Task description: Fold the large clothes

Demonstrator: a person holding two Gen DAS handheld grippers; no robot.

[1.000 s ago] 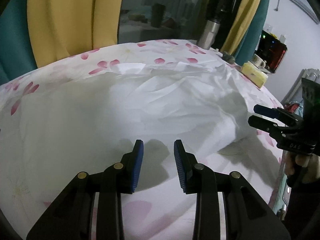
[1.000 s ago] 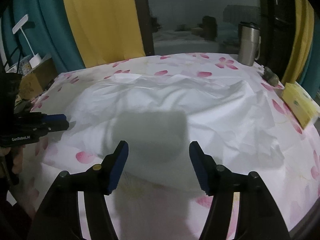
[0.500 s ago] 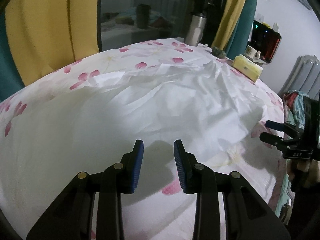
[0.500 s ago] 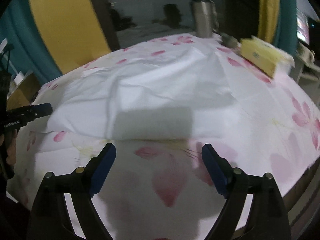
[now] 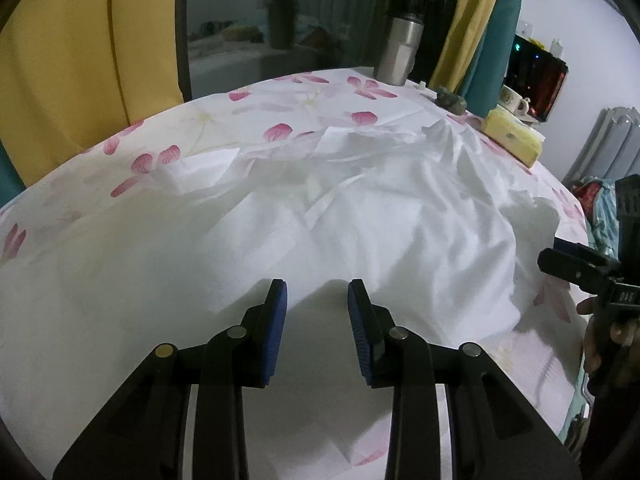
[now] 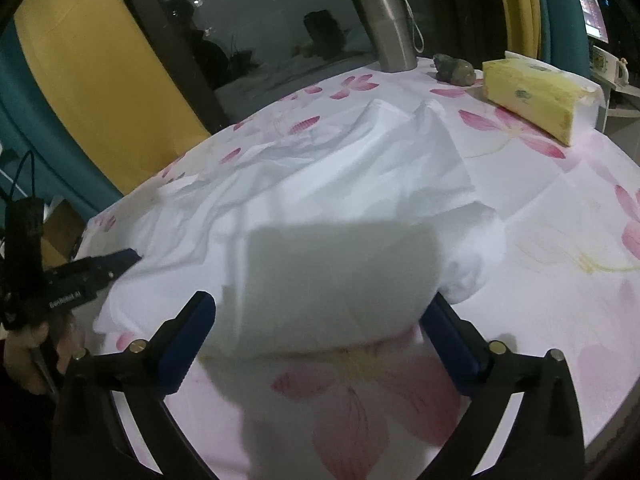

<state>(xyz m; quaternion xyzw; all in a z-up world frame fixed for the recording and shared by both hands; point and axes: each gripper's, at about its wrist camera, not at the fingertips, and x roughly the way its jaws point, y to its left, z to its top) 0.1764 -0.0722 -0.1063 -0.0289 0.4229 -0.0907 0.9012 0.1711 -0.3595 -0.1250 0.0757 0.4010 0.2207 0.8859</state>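
Note:
A large white garment (image 5: 360, 216) lies crumpled and spread on a round table with a pink-flower cloth (image 5: 304, 92). It also shows in the right wrist view (image 6: 340, 200). My left gripper (image 5: 316, 300) is open and empty, hovering low over the garment's near part. My right gripper (image 6: 320, 312) is wide open and empty at the garment's near edge, its jaws on either side of a shadowed fold. The right gripper shows at the right edge of the left wrist view (image 5: 568, 256). The left gripper shows at the left of the right wrist view (image 6: 116, 262).
A steel tumbler (image 6: 390, 28), a small dark stone-like object (image 6: 454, 68) and a yellow tissue pack (image 6: 532, 92) stand at the table's far side. Yellow and teal curtains and a dark window are behind. The table's front edge curves close on the right (image 6: 600, 420).
The right gripper has opened wider and swung toward the garment's right end. The left gripper has turned right across the garment and stayed open.

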